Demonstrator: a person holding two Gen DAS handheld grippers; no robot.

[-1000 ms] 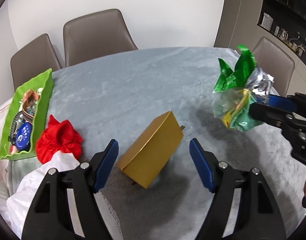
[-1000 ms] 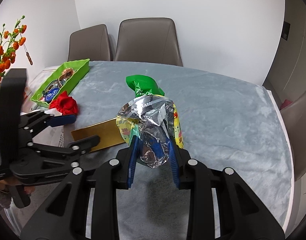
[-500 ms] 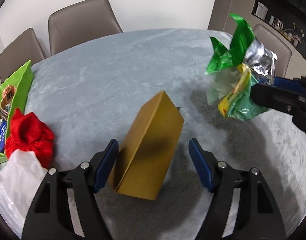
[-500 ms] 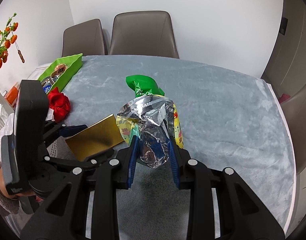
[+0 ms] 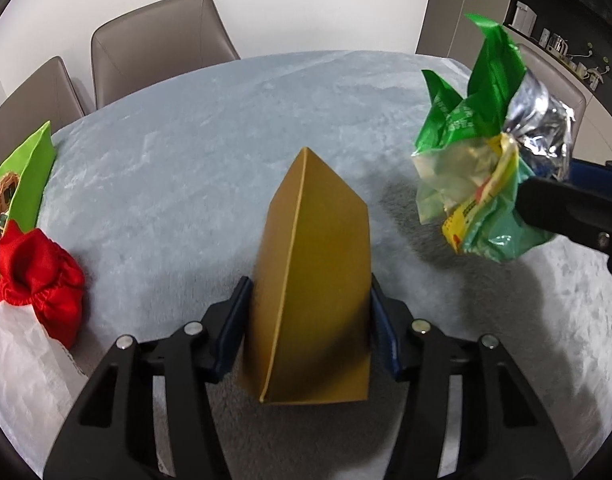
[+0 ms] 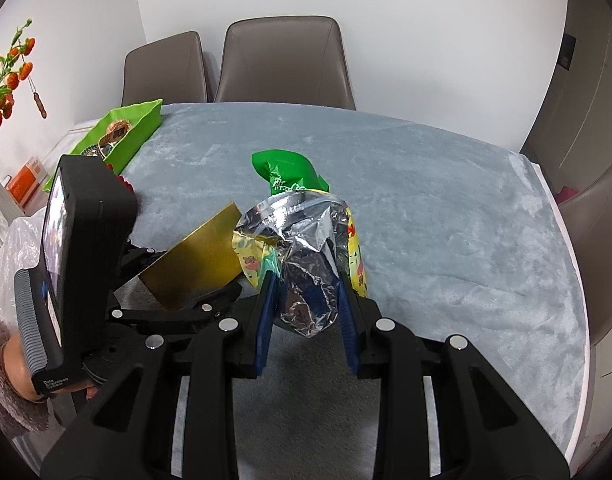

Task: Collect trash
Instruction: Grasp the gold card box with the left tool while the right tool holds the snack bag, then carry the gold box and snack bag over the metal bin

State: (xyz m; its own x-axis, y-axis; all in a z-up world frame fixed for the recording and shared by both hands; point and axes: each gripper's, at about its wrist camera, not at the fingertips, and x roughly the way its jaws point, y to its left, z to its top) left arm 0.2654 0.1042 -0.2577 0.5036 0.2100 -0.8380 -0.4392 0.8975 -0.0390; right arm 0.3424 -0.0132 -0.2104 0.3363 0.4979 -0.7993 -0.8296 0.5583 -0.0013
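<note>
A flattened gold cardboard box [image 5: 322,260] lies on the grey-blue tablecloth [image 5: 210,140] between the blue pads of my left gripper [image 5: 310,320]. The jaws are closing, and both pads meet the box's sides. The right wrist view shows the same box [image 6: 198,264] at left, in the left gripper's black fingers. My right gripper [image 6: 306,304] is shut on a bundle of crumpled wrappers [image 6: 306,248] of silver foil, green and yellow. It holds the bundle above the table. That bundle [image 5: 478,184] hangs at the right of the left wrist view.
A green tray [image 5: 26,168] of small items sits at the table's left edge. A red cloth [image 5: 38,280] and a white plastic bag [image 5: 18,380] lie beside it. Brown chairs [image 5: 154,40] line the far side. Orange flowers [image 6: 6,80] stand at far left.
My left gripper came down and forward over the gold box, and its jaws narrowed from wide apart onto the box's sides. The right gripper with the wrappers barely moved.
</note>
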